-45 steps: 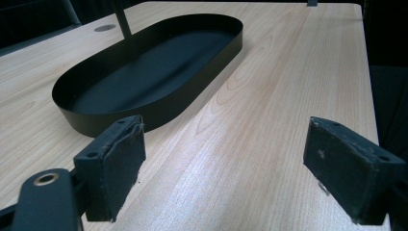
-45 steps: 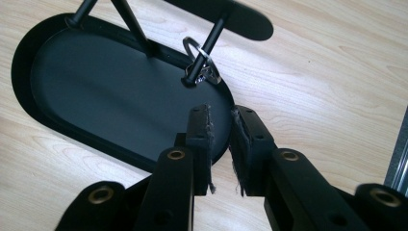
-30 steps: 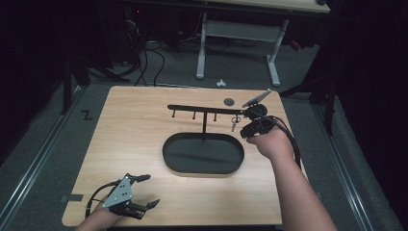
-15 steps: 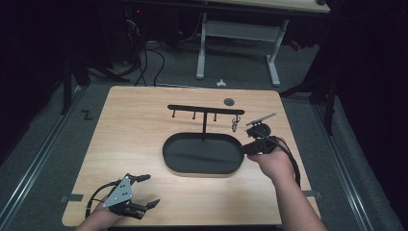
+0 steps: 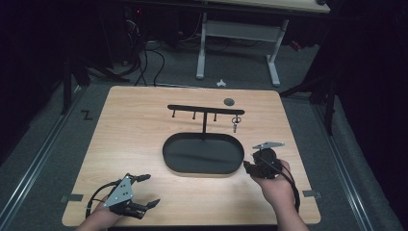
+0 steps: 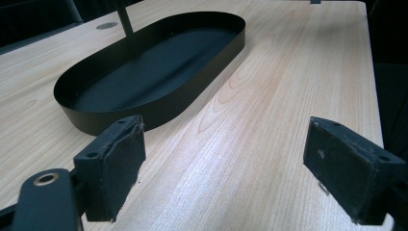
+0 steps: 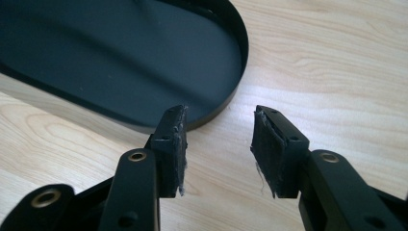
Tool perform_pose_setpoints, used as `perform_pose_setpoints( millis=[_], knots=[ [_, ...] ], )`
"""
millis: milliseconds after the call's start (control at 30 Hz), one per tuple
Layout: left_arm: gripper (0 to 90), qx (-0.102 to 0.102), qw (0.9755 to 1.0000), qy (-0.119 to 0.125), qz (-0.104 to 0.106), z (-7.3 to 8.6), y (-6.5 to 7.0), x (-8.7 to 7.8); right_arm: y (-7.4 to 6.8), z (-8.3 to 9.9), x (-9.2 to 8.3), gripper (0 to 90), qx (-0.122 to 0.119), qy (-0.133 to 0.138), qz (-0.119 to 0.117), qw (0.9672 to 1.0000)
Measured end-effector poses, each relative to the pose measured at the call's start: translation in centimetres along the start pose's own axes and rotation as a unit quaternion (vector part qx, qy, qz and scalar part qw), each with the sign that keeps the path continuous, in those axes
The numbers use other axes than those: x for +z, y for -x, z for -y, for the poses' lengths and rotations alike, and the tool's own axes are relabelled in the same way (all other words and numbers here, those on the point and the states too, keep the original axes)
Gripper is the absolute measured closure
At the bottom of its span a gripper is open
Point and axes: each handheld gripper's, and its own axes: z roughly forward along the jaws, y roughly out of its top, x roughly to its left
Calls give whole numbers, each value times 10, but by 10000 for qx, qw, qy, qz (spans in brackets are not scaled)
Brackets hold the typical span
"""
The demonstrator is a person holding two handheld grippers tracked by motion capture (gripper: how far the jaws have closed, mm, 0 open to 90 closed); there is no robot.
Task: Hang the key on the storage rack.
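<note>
Right now my left gripper (image 5: 146,191) rests low at the near left corner of the wooden table (image 5: 139,125), its jaws spread wide with nothing between them. From the left gripper view, its two black pads (image 6: 118,166) stand far apart over bare wood grain, and the oval black tray (image 6: 159,103) lies ahead and to the left of them, well apart from the pads.

My right gripper (image 5: 248,167) sits at the right end of that tray (image 5: 168,159), held in my right hand (image 5: 274,180), with the grey three-cornered plate (image 5: 268,144) on top of it. In the right gripper view its jaws are partly parted, a narrow gap between the frayed pads (image 7: 174,144), and they hold nothing; the curved rim of the tray (image 7: 240,62) lies just beyond the tips, apart from them.

A black post rises from the far side of the tray and carries a crossbar rack (image 5: 206,109) with short pegs hanging under it. From the peg nearest its right end hangs a small metal key ring (image 5: 235,123); what exactly is on it is too small to tell. A dark round disc (image 5: 229,101) lies on the table beyond the rack, near the far edge.
</note>
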Motion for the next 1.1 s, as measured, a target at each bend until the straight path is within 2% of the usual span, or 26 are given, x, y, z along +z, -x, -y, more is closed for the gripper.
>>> perform_pose_setpoints(
  millis=[233,300,433,500,567,600,633,667,700,767,867,933,1033,1100],
  knots=[
    [152,-11,10000,-13,-51,0,0,0,0,34,10,538,22,280,1,9996],
    [152,-15,10000,-16,-70,0,0,0,0,43,12,528,12,428,58,9991],
    [152,-22,9999,-3,-132,0,1,0,-1,62,16,502,48,780,30,9969],
    [152,-37,9998,18,-182,0,2,0,-3,75,18,483,114,1035,56,9945],
    [152,-43,9997,30,-223,0,2,0,-6,85,20,479,80,1264,130,9919],
    [152,-46,9997,29,-233,0,2,0,-8,96,20,505,69,1542,296,9876],
    [152,-52,9997,21,-242,0,2,0,-10,102,20,535,78,1712,355,9846],
    [152,-55,9997,13,-252,0,2,0,-9,104,18,499,157,1696,244,9851],
    [152,-50,9997,3,-250,0,2,0,-8,101,13,478,66,1716,238,9849],
    [152,-45,9997,-4,-237,0,2,0,-5,101,13,459,-24,1716,396,9844],
    [152,-42,9997,-18,-227,0,2,1,2,105,19,454,294,1559,227,9871],
    [152,-22,9998,-10,-201,0,2,0,3,106,21,453,285,1511,276,9877],
    [152,-19,9999,3,-164,0,2,-1,5,106,22,447,403,1472,270,9879],
    [152,-8,9999,19,-138,0,2,-1,4,106,22,438,376,1480,308,9878]
  ],
)
